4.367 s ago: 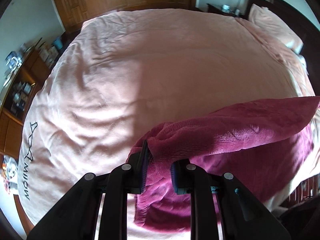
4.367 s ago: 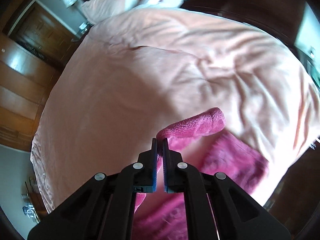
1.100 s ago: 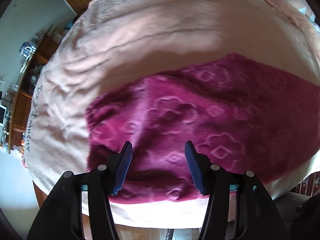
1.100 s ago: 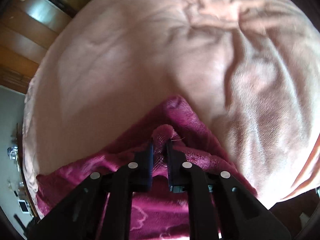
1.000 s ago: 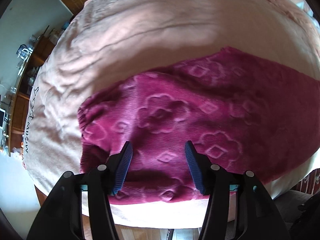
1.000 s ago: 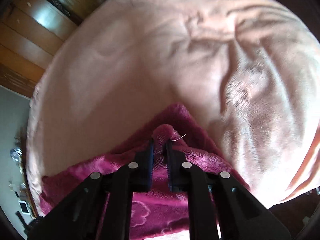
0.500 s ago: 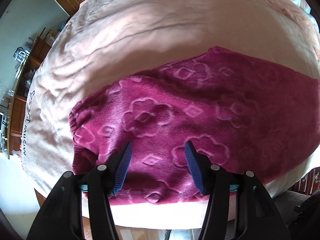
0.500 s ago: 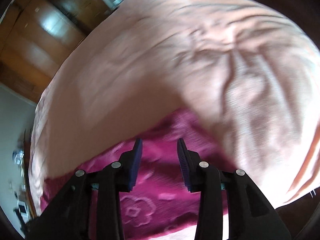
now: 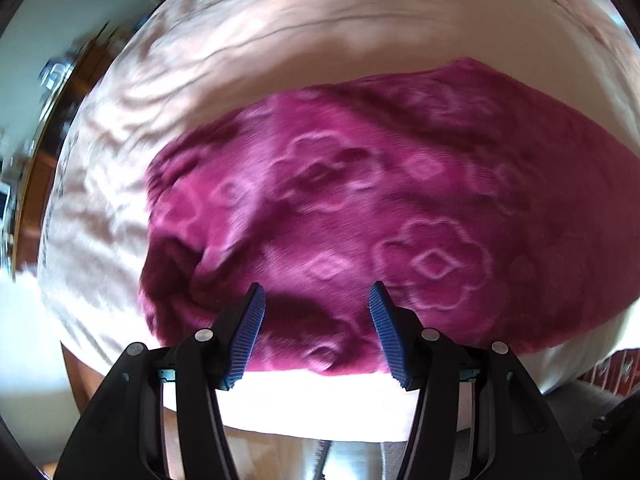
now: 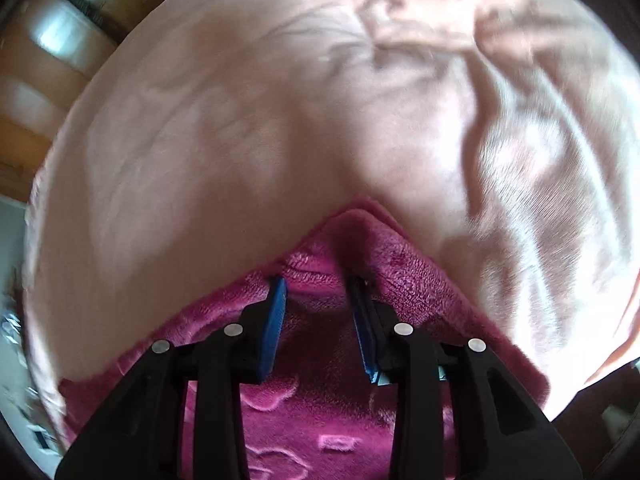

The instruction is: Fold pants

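The magenta fleece pants with a flower pattern lie folded flat on the pink bed cover, close to the bed's near edge. My left gripper hangs open above their near part, with nothing between its blue pads. In the right wrist view the pants' far corner points away from me. My right gripper is low over that corner. Its jaws are closing, a soft ridge of the fabric lies between the tips, and the pads do not press on it.
The wrinkled pink cover fills the space beyond the pants. Wooden wardrobe doors stand at the far left. A cluttered shelf runs along the bed's left side. The sunlit bed edge and the floor lie just below the left gripper.
The right gripper let go of the pants' corner, opened, and then sank close over it. The left gripper stayed open and shifted a little over the flat pants.
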A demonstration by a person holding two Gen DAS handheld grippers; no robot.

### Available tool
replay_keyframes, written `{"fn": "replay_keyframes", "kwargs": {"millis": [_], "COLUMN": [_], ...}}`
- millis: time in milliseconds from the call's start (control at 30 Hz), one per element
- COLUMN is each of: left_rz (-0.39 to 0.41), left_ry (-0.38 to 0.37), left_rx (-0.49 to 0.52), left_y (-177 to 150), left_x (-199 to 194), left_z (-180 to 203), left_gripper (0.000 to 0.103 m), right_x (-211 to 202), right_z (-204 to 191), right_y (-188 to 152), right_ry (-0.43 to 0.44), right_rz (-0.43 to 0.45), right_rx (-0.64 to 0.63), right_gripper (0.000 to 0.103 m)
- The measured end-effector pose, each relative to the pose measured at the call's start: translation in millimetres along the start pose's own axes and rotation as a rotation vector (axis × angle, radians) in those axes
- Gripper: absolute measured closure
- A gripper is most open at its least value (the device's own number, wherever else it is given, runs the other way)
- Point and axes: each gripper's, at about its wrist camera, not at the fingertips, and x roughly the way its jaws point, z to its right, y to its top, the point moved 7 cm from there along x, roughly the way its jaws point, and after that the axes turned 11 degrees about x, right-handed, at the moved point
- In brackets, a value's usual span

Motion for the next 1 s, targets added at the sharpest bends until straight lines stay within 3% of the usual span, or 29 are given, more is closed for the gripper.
{"fn": "replay_keyframes", "kwargs": {"millis": [333,567,800,1000], "left_rz": [-0.010,0.006,0.042,0.064], "left_ry": [-0.014,-0.022,-0.126,-0.266], "left_rx": [-0.232,-0.381,-0.520,-0.596], "left_y": [-33.7,-58.2,-78.5,-82.4], "left_x": [19.4,31.3,44.3,54.7], "left_z": [-76.8,-141.3,-177.6,-178.4], "left_gripper": [0.048,0.047,0.041,0.041], "right_x": [-67.4,-78.3,-65.2,-58.0], "right_z": [5.5,-31.9,-117.8,-232.6], "right_y": [-46.0,-92.7,-146.5,-207.5], "right_ry": [-0.018,-0.018,-0.003,0.043], "right_rz": [0.102,0.078,0.007,-0.053], "right_rx": [-0.013,-0.070,-0.205,-0.420], "right_gripper": [0.067,0.067,0.067,0.067]}}
